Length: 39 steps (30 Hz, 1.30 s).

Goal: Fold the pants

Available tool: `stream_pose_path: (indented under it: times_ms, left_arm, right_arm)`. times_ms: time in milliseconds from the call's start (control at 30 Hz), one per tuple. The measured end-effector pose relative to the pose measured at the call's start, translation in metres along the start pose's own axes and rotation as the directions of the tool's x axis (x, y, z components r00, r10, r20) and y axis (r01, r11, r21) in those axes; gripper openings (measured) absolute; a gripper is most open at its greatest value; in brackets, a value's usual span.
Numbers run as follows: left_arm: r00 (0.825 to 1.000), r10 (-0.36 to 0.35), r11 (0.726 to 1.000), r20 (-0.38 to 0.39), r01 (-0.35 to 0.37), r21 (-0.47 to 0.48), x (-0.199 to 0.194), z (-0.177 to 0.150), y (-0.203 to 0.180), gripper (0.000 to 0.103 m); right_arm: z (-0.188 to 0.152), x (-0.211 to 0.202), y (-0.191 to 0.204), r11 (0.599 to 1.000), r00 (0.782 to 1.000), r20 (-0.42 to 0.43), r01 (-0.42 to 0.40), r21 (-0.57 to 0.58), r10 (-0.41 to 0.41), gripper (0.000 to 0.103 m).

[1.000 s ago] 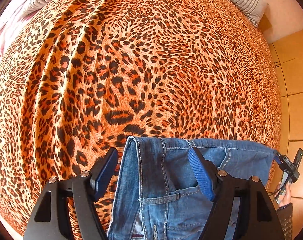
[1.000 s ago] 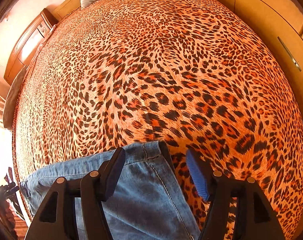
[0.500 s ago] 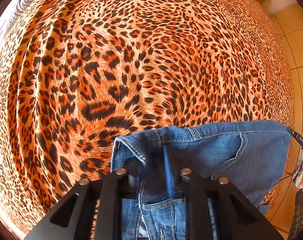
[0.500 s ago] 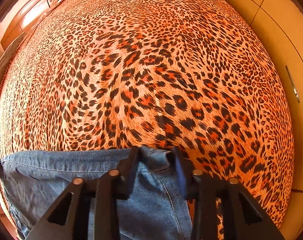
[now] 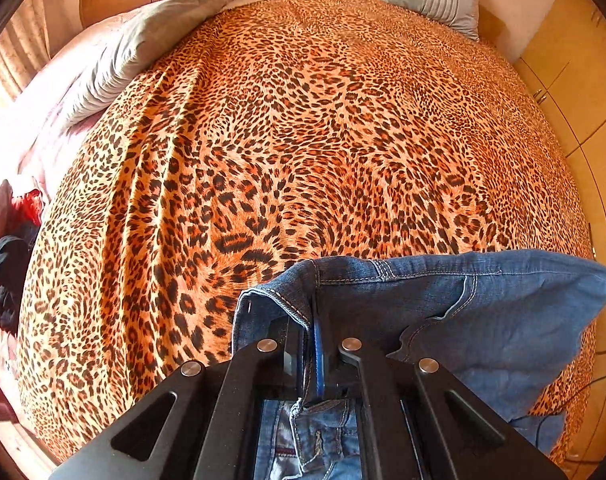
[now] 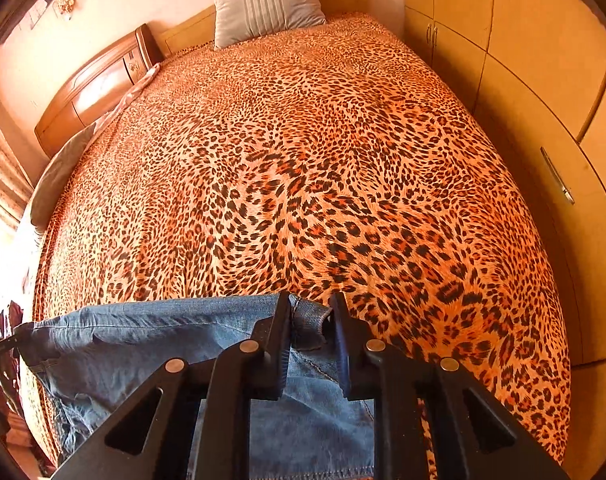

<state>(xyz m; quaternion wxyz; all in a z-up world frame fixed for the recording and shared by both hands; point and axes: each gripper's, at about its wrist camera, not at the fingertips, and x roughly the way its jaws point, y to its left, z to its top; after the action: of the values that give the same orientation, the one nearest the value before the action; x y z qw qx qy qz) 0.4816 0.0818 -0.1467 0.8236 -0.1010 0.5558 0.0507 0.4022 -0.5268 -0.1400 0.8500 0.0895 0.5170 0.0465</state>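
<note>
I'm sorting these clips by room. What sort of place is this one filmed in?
Most likely a home bedroom: a wide bed under a leopard-print bedspread, a striped pillow against the wooden headboard, and wardrobe doors alongside. Both grippers hold jeans above the bed.

The pants are mid-blue denim with pale stitching. Beneath them, the bed cover is orange leopard print with black spots. Beyond the pants, a grey pillow bears stripes. Each claw is black.
</note>
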Motion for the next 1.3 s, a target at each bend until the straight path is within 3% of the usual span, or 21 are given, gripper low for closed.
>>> stream_pose_path:
  times_ms: [233, 433, 667, 900, 1000, 1100, 1233, 1300]
  left_arm:
    - [0.995, -0.026, 0.999, 0.101, 0.03, -0.039, -0.072, -0.05, 0.001, 0.003]
    - [0.983, -0.016, 0.999, 0.184, 0.024, -0.041, -0.127, -0.1, -0.005, 0.003]
    - [0.967, -0.094, 0.995, 0.237, 0.102, -0.018, -0.17, -0.17, 0.006, 0.003]
    - [0.981, -0.138, 0.988, 0.137, 0.146, -0.048, -0.167, -0.245, 0.047, 0.003]
    - [0.991, -0.128, 0.991, 0.027, 0.129, -0.048, -0.143, -0.278, 0.058, 0.004]
    - [0.988, -0.112, 0.993, -0.111, 0.107, -0.047, -0.11, -0.303, 0.065, 0.004]
    - [0.98, -0.119, 0.993, -0.159, 0.115, -0.033, -0.101, -0.304, 0.075, 0.008]
    - [0.979, -0.138, 0.99, -0.15, 0.136, -0.024, -0.115, -0.301, 0.081, 0.011]
  right_arm:
    - [-0.033, -0.062, -0.009, 1.0, 0.994, 0.107, -0.018, -0.003, 0.018, 0.018]
    - [-0.068, -0.101, -0.022, 0.999, 0.988, 0.145, -0.049, 0.009, 0.047, 0.018]
    - [-0.147, -0.157, -0.043, 0.993, 0.984, 0.174, -0.055, 0.105, 0.036, 0.018]
    - [-0.254, -0.164, -0.049, 0.958, 0.993, 0.115, -0.056, 0.282, 0.024, 0.019]
    - [-0.301, -0.144, -0.047, 0.94, 0.999, 0.039, -0.016, 0.341, 0.003, 0.019]
    - [-0.339, -0.11, -0.049, 0.925, 0.994, -0.101, 0.07, 0.374, -0.035, 0.022]
    - [-0.356, -0.101, -0.05, 0.913, 0.981, -0.179, 0.141, 0.383, -0.077, 0.025]
    - [-0.353, -0.115, -0.046, 0.921, 0.977, -0.188, 0.162, 0.354, -0.1, 0.033]
